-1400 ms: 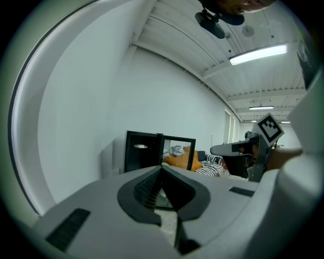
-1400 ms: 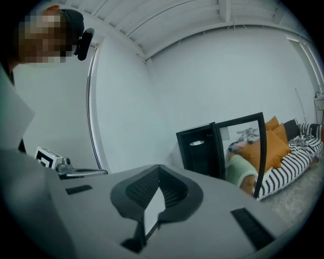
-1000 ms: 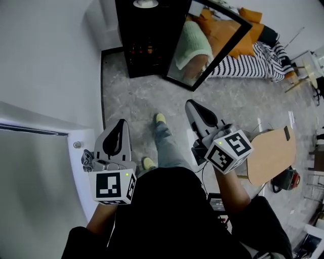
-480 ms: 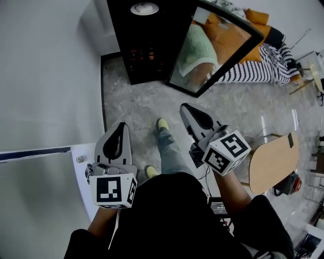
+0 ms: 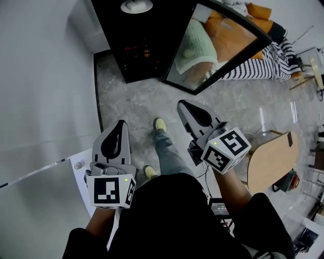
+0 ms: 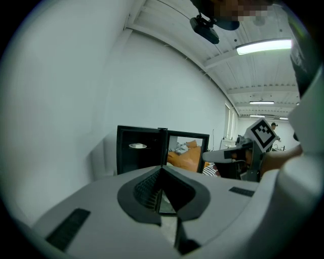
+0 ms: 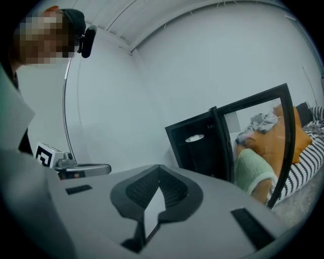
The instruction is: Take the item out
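White dish (image 5: 136,5) sits high inside the black cabinet (image 5: 152,30), whose glass door (image 5: 217,45) stands open (orange and green bedding shows in its pane). Left tongs (image 5: 119,124) and right tongs (image 5: 182,104) are both closed with nothing between them, above the floor (image 5: 136,101), well apart from the dish.

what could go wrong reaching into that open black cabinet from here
The open glass door juts out on the side of the right gripper, so that gripper could clip it on the way in. The left gripper and the right are both shut and empty; unless opened, they might knock the white dish inside the cabinet rather than grasp it.
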{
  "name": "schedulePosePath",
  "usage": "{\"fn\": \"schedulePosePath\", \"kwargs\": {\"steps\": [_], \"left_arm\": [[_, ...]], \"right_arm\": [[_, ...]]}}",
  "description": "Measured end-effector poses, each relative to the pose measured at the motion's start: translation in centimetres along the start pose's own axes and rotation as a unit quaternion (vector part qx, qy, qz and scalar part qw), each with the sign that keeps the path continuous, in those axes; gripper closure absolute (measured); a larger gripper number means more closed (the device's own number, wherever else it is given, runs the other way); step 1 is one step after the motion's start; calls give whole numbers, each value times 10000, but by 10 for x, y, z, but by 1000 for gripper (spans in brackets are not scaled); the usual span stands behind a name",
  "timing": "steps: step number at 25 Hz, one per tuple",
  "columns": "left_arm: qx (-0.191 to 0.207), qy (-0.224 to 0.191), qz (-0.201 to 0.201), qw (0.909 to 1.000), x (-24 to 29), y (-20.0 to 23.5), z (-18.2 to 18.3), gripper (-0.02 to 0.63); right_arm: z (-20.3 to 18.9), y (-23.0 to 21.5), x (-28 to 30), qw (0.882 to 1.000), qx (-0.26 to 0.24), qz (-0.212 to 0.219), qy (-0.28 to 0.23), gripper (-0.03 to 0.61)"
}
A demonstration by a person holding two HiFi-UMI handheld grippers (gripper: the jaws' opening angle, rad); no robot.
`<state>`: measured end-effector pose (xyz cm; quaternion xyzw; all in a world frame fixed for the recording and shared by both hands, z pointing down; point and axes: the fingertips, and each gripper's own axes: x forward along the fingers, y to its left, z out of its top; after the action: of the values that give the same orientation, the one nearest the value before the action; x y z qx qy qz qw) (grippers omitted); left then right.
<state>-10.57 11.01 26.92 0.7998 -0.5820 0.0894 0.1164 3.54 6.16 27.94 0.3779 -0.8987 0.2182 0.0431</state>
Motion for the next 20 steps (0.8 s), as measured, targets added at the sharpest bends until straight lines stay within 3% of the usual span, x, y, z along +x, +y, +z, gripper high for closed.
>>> {"fn": "schedulePosePath", "kwargs": {"steps": [20], "left_arm": [[11, 382, 7, 9993, 121, 10, 35, 604]], "right_arm": [[51, -100, 66, 9995, 309, 53, 26, 572]]}}
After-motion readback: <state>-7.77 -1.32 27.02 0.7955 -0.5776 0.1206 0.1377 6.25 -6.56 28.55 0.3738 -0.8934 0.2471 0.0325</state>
